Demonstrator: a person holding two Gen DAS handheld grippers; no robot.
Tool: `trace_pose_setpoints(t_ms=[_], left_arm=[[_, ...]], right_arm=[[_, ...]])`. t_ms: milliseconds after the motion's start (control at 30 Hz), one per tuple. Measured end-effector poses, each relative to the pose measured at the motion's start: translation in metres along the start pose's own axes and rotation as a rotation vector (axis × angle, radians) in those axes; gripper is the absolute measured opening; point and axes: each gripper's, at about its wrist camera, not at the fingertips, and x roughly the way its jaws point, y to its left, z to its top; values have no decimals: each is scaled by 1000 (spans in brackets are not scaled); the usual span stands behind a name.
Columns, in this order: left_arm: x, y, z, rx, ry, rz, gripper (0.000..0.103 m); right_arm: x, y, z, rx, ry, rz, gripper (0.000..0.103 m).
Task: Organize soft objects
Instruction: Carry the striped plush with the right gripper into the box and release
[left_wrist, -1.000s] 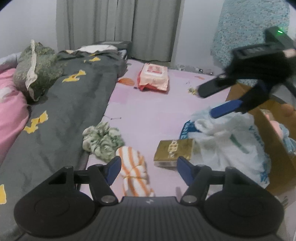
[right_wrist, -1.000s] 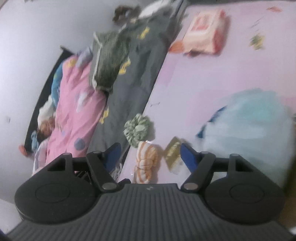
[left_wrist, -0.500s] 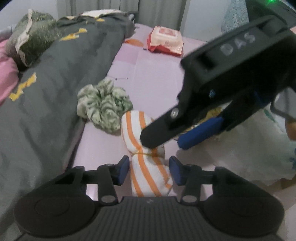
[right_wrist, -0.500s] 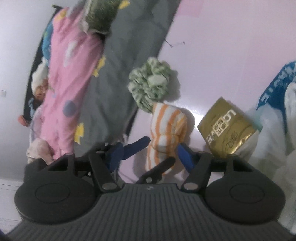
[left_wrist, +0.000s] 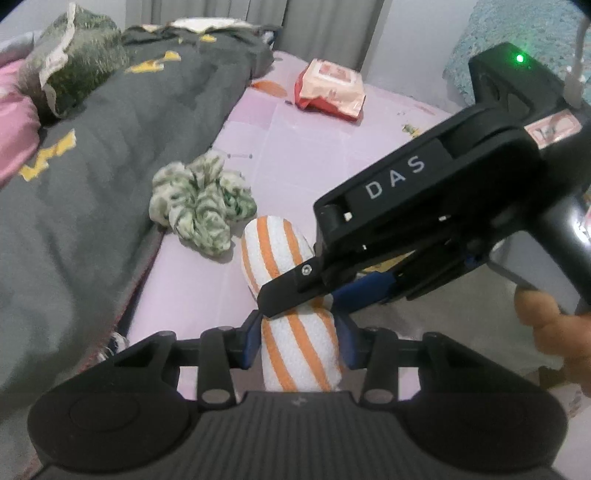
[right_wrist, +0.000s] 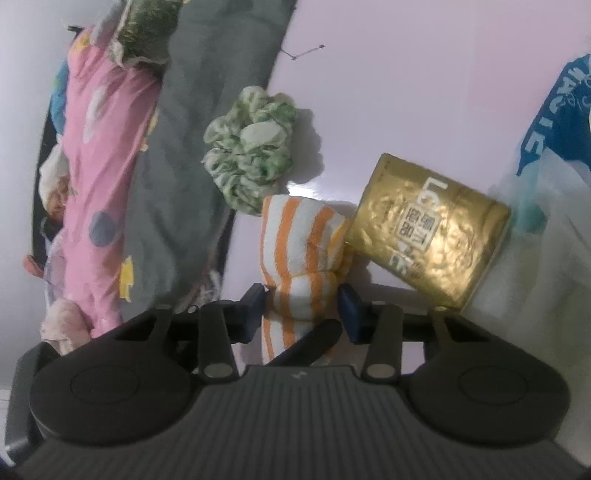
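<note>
An orange-and-white striped rolled towel (left_wrist: 295, 343) (right_wrist: 303, 236) lies on the lilac floor. My left gripper (left_wrist: 299, 345) straddles its near end, jaws closing, both blue pads touching the roll. My right gripper (right_wrist: 303, 308), seen from the left wrist as a black body marked DAS (left_wrist: 303, 299), comes in from the right. Its jaws are also closing and pinch the roll at its waist. One left gripper finger (right_wrist: 314, 339) shows under the right gripper. A crumpled green-and-white cloth (left_wrist: 203, 206) (right_wrist: 251, 162) lies just beyond the towel.
A gold foil packet (right_wrist: 428, 236) touches the towel's right side, with a white plastic bag (right_wrist: 554, 221) beyond it. A grey blanket (left_wrist: 92, 166) and pink bedding (right_wrist: 99, 155) run along the left. A pink-red packet (left_wrist: 330, 88) lies far back. A hand (left_wrist: 546, 325) holds the right gripper.
Both grippers came down onto the striped towel and narrowed their jaws around it. The right gripper swung in from the upper right to cross the roll in front of the left one.
</note>
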Motion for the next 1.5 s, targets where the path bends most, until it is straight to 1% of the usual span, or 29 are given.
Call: trace_pose_setpoints(t_ms=[133, 333, 467, 567, 700, 800, 933, 1033, 1100, 1167, 1267, 1367, 1400, 1500], left_arm=[[-17, -7, 7, 16, -44, -1, 43], [-40, -35, 16, 90, -120, -8, 43], [-49, -65, 21, 165, -152, -24, 43], [-52, -88, 27, 219, -169, -49, 43], [-56, -128, 38, 288, -199, -120, 44], [-61, -169, 44, 342, -222, -206, 45], [-59, -228, 48, 417, -224, -325, 49], [-51, -271, 46, 466, -196, -405, 50], [-43, -297, 42, 494, -167, -453, 51], [-34, -324, 35, 520, -125, -499, 52], [-16, -350, 29, 549, -53, -542, 52], [-1, -364, 19, 569, 17, -551, 54], [7, -365, 16, 574, 51, -551, 55], [23, -366, 8, 567, 121, -532, 55]], right_arm=[[-19, 8, -7, -25, -39, 37, 41], [-63, 14, -23, -61, -141, 84, 40], [-95, 6, -37, -59, -209, 100, 40], [-124, -5, -51, -54, -269, 107, 40], [-171, -23, -73, -39, -369, 99, 39], [-215, -40, -94, -24, -457, 73, 39], [-273, -69, -125, 1, -561, 12, 39], [-313, -98, -152, 41, -615, -44, 39], [-333, -118, -169, 70, -633, -80, 39], [-348, -137, -186, 97, -638, -120, 39], [-360, -163, -204, 124, -622, -169, 39], [-359, -185, -211, 138, -580, -194, 39], [-356, -192, -212, 138, -564, -202, 39], [-341, -206, -207, 124, -505, -224, 39]])
